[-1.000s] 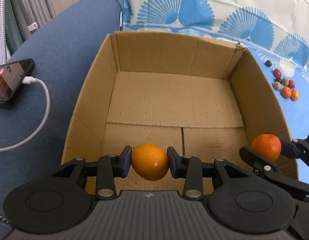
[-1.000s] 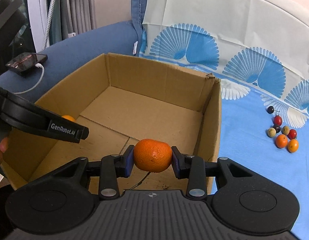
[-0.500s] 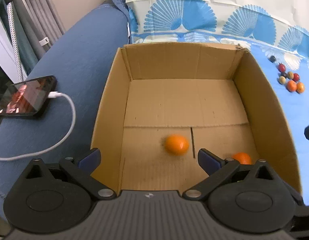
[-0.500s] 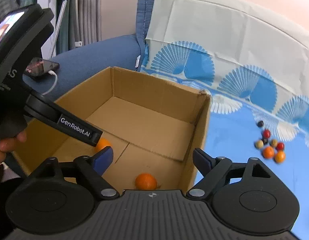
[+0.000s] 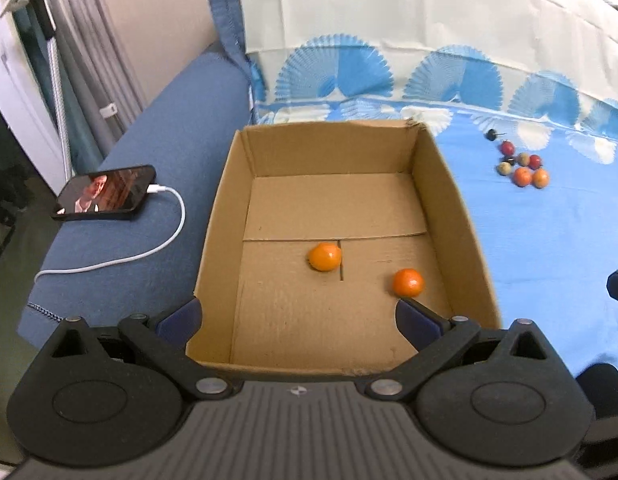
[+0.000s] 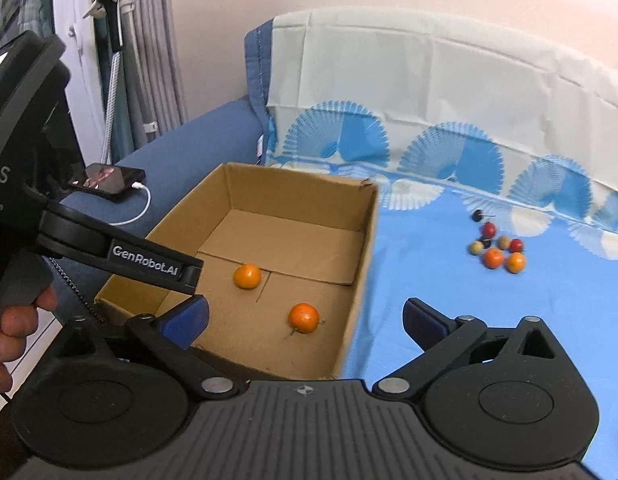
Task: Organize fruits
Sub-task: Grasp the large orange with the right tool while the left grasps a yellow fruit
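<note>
Both grippers, left gripper (image 5: 297,316) and right gripper (image 6: 305,314), hang with fingers spread wide and empty; two oranges (image 5: 325,257) (image 5: 407,282) lie ahead of the fingertips inside the cardboard box (image 5: 441,184).

Two bright orange mandarins (image 5: 325,257) (image 5: 408,282) lie in a plain brown cardboard box (image 5: 337,152). A sky-blue bedsheet (image 5: 549,248) carries white and blue fan motifs below a pale cream band. Small fruits (image 5: 521,164) show red, orange, tan and near-black. The sofa arm (image 5: 181,120) is denim blue, with a black phone (image 5: 107,193) and white charging cable (image 5: 121,258). The black left hand-held gripper (image 5: 297,318) has navy-blue pads (image 5: 179,314).
</note>
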A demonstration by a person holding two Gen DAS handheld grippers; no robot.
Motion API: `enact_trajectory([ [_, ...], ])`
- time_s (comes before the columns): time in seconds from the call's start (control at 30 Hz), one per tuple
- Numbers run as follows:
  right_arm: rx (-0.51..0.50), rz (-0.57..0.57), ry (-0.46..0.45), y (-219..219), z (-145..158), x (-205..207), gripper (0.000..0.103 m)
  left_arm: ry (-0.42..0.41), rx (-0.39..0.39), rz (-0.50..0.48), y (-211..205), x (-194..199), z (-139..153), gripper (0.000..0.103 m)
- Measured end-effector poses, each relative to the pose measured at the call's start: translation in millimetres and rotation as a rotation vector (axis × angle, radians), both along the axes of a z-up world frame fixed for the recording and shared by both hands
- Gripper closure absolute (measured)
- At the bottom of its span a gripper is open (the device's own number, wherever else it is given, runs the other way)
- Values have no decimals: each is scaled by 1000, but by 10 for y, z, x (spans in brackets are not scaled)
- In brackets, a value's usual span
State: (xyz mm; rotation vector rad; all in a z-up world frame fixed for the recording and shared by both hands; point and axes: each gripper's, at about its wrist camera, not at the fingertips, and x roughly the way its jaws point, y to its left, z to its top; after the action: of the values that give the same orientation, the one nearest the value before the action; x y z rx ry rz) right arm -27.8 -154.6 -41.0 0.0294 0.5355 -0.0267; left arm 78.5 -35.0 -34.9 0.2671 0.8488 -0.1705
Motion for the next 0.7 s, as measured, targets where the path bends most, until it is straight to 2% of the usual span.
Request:
enact_trajectory([
  [0.27, 18, -31, -51, -150, 120, -374, 1, -32, -24, -28, -104, -283, 210, 0],
  [0.53, 37, -67, -77, -334, 185, -502, 1, -64, -7, -110, -338, -427, 307, 0],
  [0.7, 55, -64, -65, -420, 120, -452, 1, -72, 22, -78, -404, -416, 281, 0],
])
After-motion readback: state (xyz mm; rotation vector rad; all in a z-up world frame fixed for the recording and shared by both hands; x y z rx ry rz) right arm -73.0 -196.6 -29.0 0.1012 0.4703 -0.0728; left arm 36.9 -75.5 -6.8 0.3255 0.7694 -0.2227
